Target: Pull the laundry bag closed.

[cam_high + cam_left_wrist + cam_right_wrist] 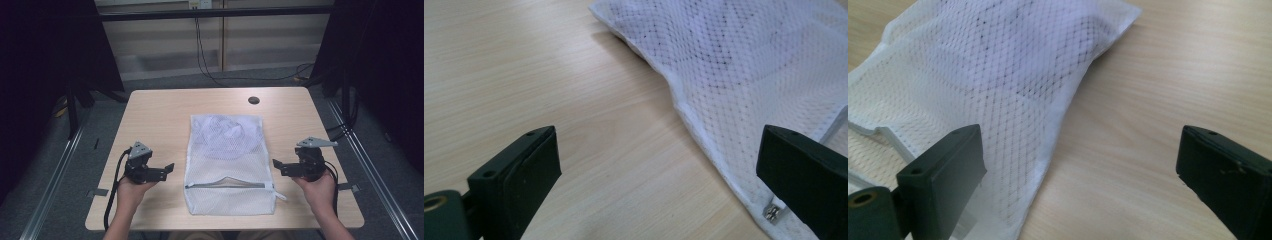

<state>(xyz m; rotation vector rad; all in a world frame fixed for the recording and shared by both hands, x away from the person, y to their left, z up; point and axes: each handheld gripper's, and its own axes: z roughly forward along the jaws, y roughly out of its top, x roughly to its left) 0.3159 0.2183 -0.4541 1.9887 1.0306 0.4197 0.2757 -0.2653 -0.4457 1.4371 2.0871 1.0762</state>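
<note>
On a wooden counter (155, 115), a white mesh laundry bag (227, 165) lies flat between the two tools, its pale contents blurred behind the netting and hard to identify. Bare counter flanks the bag on both sides. The left hand-held gripper (169, 169) and right hand-held gripper (278, 166) point inward at the bag's side edges, jaws spread wide and empty, just short of the fabric.
</note>
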